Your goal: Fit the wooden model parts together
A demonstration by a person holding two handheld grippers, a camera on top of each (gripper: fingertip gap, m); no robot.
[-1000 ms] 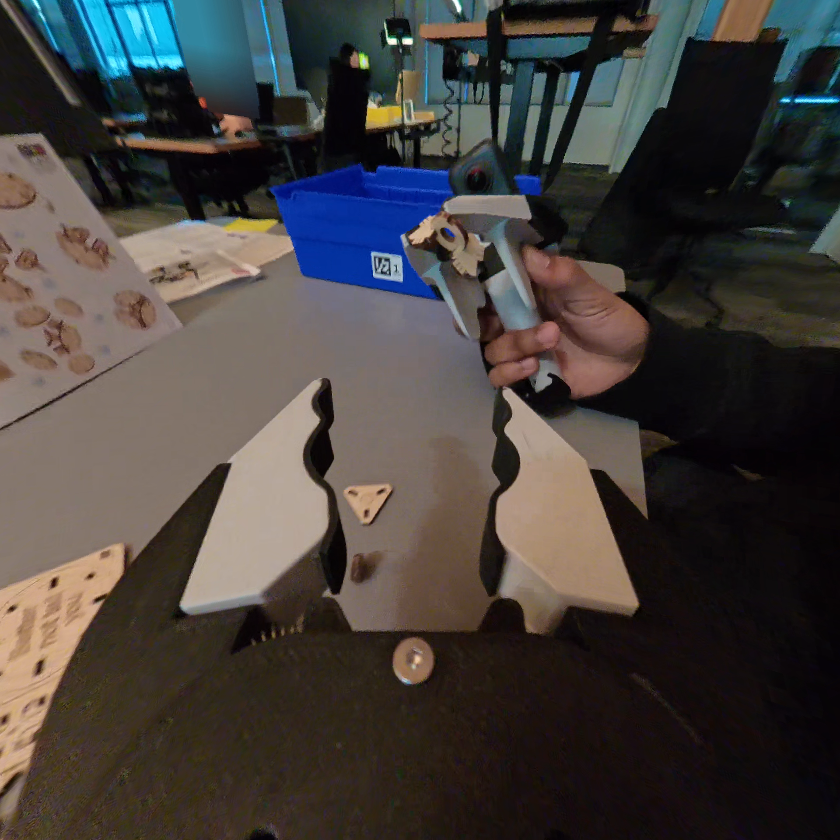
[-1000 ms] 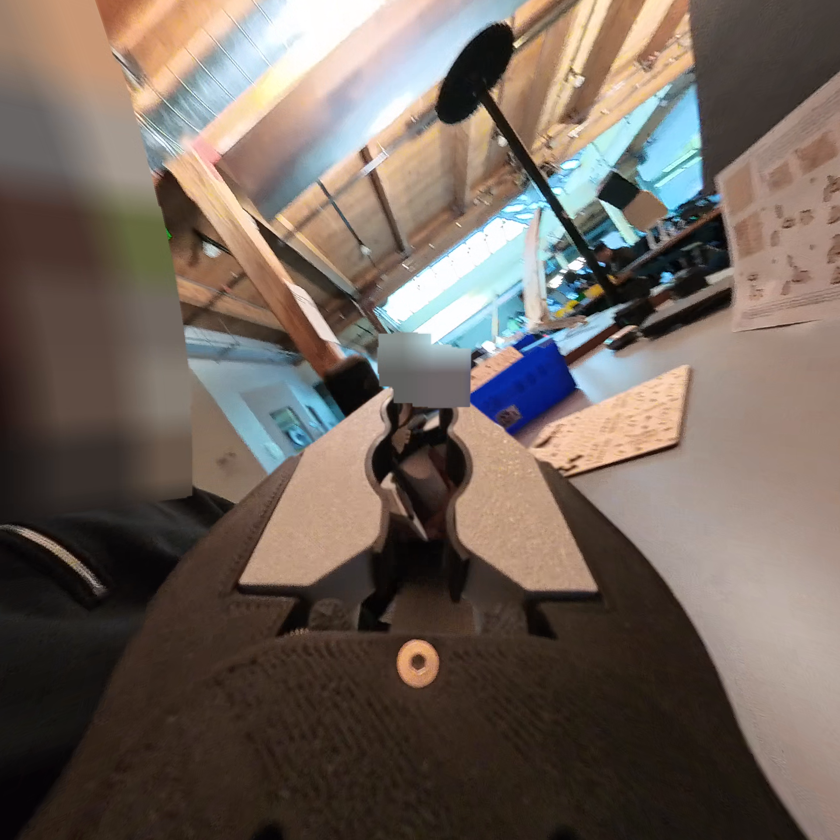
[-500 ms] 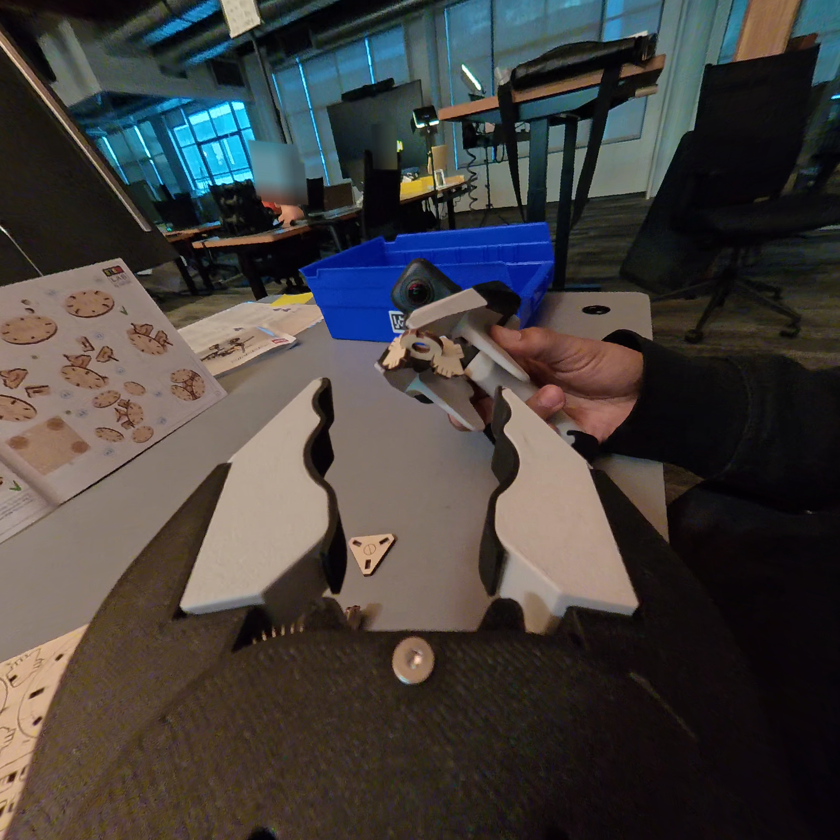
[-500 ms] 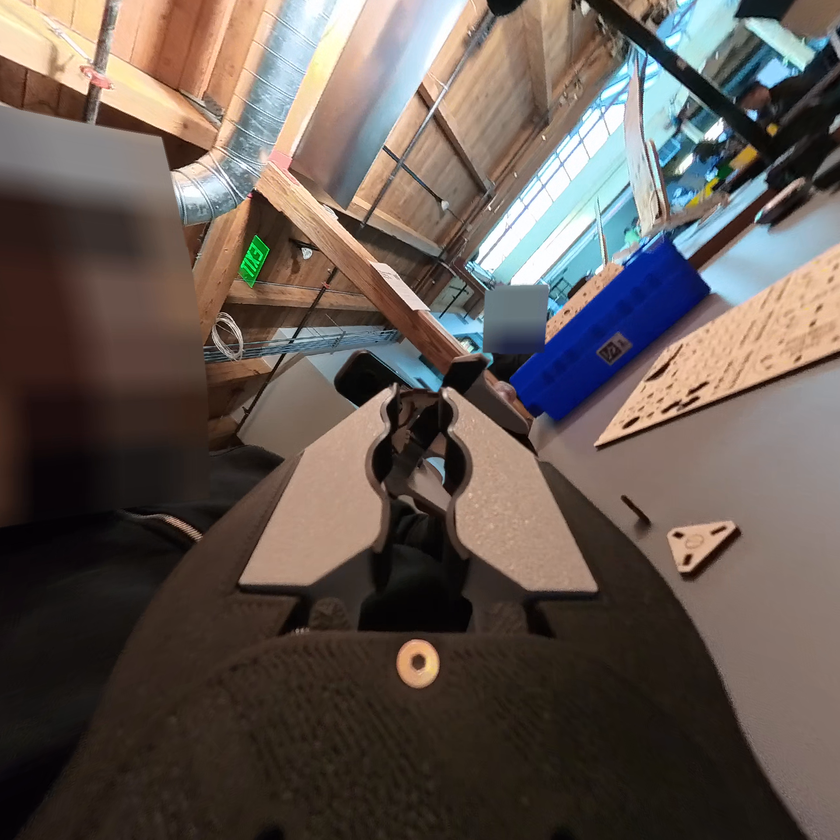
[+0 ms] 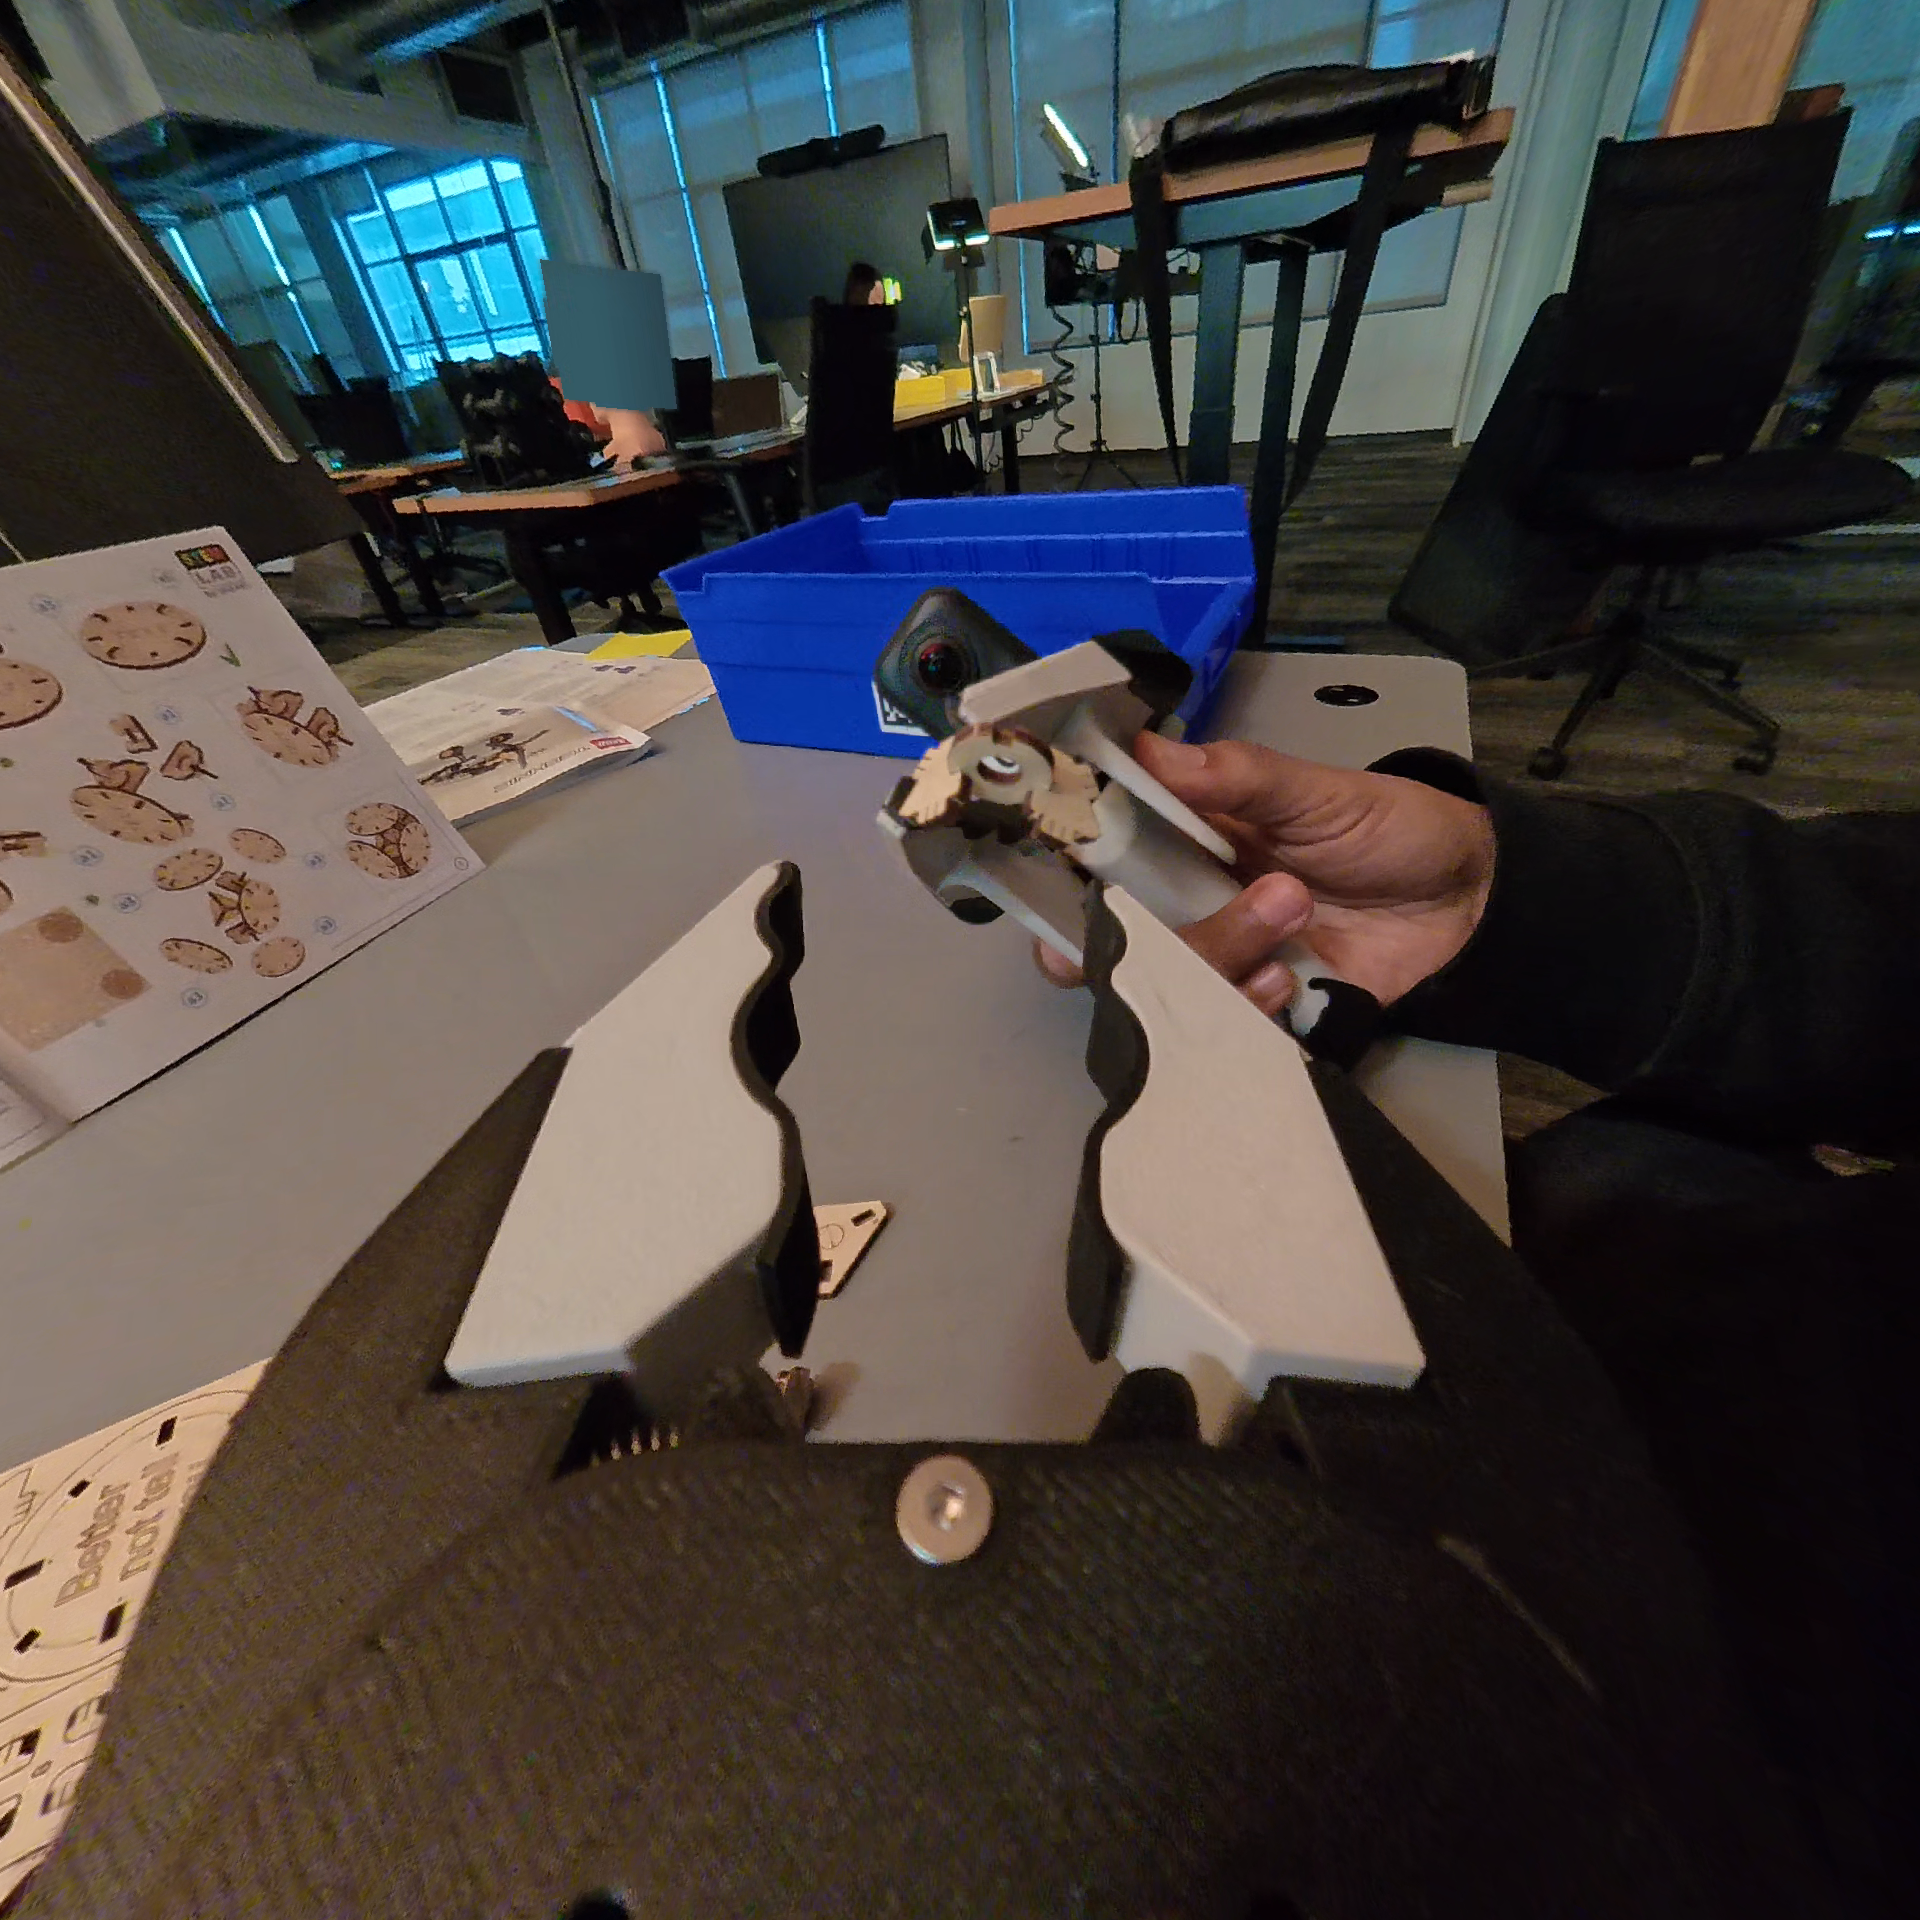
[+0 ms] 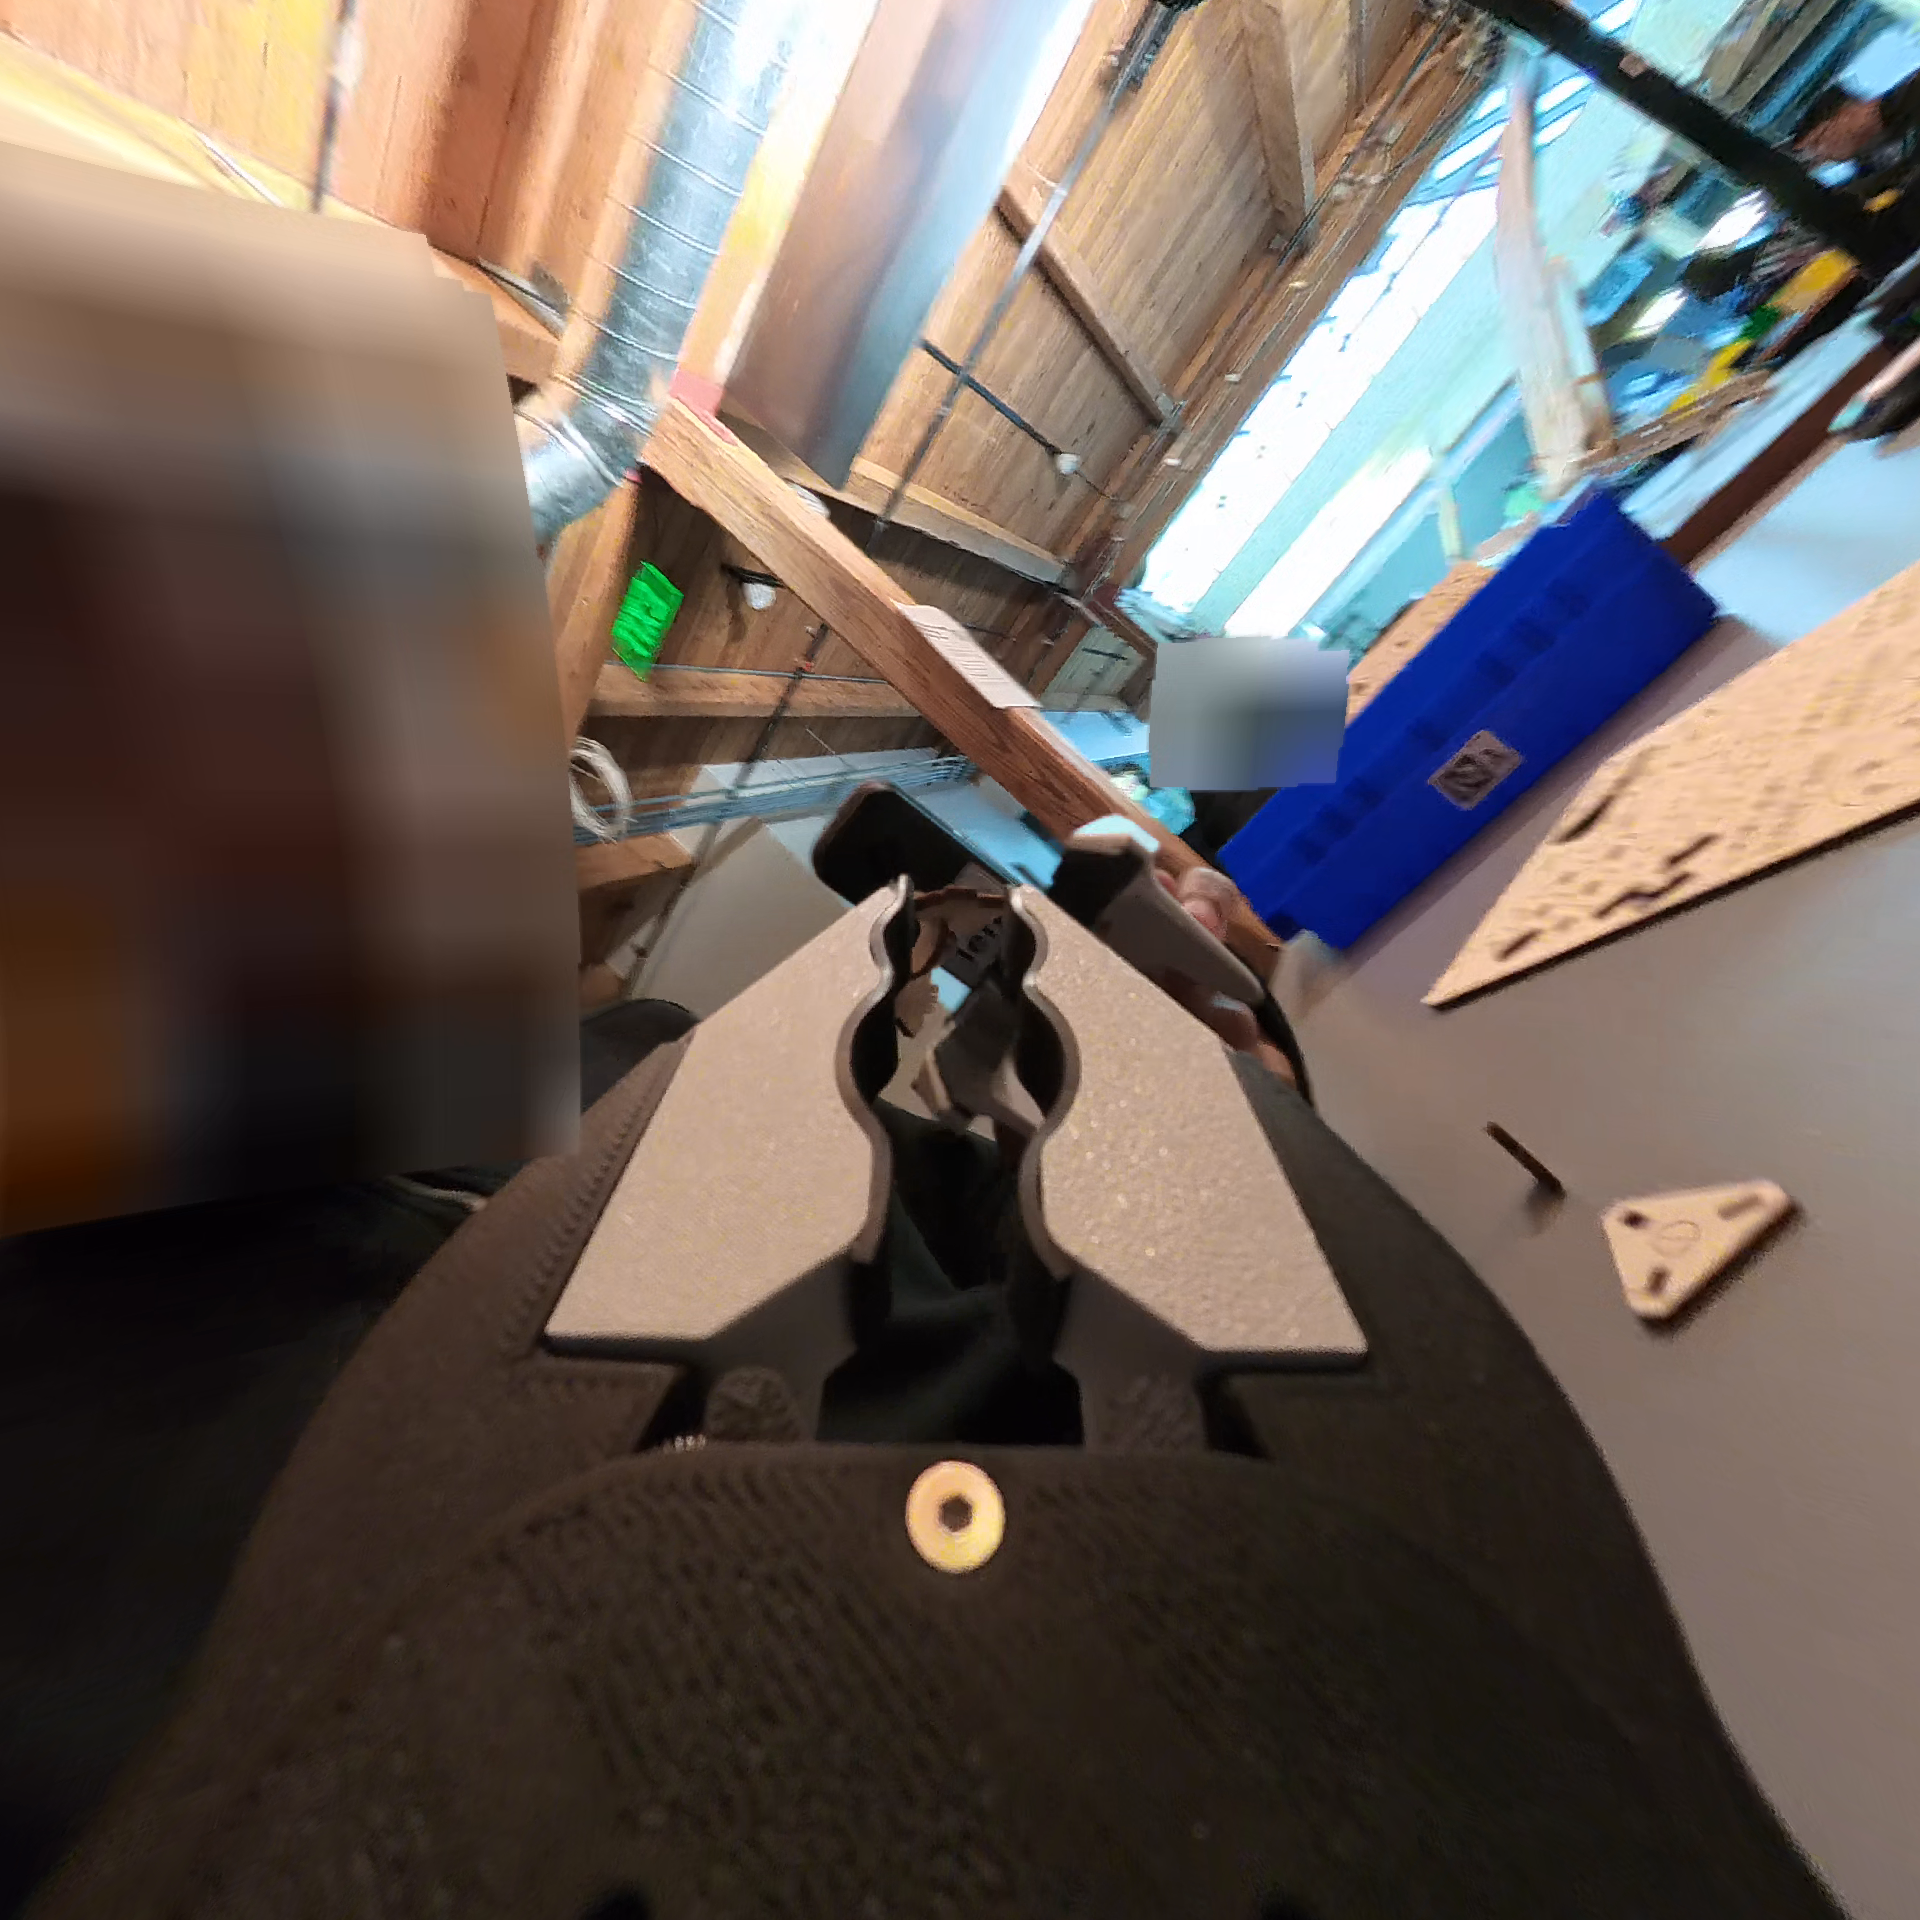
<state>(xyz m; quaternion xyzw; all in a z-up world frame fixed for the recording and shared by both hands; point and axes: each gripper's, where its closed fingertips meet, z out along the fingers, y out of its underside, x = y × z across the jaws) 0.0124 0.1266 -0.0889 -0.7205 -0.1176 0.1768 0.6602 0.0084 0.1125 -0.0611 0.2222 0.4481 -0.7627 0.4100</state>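
wooden gear piece (image 5: 995, 777) | pinched in raised right gripper (image 5: 992, 790) | left gripper (image 5: 940, 920) spread, bare

2 facing wrist views share the grey table (image 5: 436, 1081).

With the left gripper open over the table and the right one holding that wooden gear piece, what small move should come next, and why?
Probably lower the left gripper toward the small triangular wooden piece lying on the grey table between its open fingers; the right gripper is already shut on the toothed wooden gear assembly.
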